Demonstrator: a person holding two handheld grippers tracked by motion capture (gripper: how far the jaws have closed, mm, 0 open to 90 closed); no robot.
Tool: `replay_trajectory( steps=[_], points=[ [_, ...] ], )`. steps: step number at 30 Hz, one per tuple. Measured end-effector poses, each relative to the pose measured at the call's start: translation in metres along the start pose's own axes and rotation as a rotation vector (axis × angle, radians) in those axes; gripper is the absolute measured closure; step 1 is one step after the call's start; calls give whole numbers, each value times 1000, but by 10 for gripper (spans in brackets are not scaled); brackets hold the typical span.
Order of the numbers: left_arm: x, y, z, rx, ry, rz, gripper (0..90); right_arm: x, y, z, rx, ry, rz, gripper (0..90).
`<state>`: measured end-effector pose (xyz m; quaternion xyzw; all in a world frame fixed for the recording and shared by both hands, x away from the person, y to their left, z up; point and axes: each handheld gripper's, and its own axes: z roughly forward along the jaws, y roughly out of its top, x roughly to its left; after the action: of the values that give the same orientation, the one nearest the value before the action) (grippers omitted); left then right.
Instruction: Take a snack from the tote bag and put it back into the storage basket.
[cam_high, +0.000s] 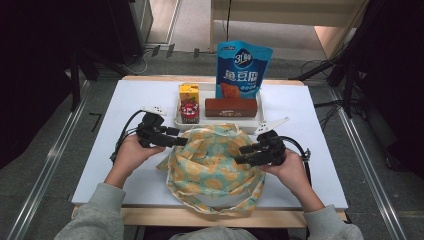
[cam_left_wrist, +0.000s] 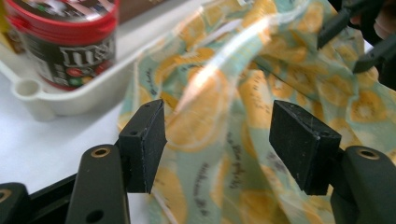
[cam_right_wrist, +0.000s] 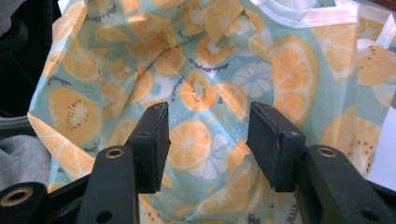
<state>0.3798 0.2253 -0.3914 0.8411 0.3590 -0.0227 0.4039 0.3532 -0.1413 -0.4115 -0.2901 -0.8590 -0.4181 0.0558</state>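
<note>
A fruit-print cloth bag (cam_high: 215, 165) lies crumpled on the white table (cam_high: 310, 165), just in front of a white tray (cam_high: 220, 122) (candy jar (cam_high: 190, 111), juice box (cam_high: 188, 92) and brown box (cam_high: 231, 107) inside). The left gripper (cam_high: 181, 141) sits at the bag's left edge, jaws spread, pads clear of the fabric. The right gripper (cam_high: 245, 154) is at its right side, jaws apart; whether they pinch the cloth is unclear.

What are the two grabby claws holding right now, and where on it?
Nothing is clamped. The left gripper stands open at the left side of the fruit-print fabric bag. The right gripper is open too, with the cloth between its pads but not pinched.
</note>
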Motion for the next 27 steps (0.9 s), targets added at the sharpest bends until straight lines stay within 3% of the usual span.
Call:
replay_trajectory(
  steps=[12, 27],
  points=[
    [-16, -11, -7, -7, -14, 6, 348, 0, -2, -4, -4, -8, 8, 501],
    [-24, -27, -20, -25, -11, 2, 340, -4, -9, -15, -32, -29, 9, 497]
  ],
)
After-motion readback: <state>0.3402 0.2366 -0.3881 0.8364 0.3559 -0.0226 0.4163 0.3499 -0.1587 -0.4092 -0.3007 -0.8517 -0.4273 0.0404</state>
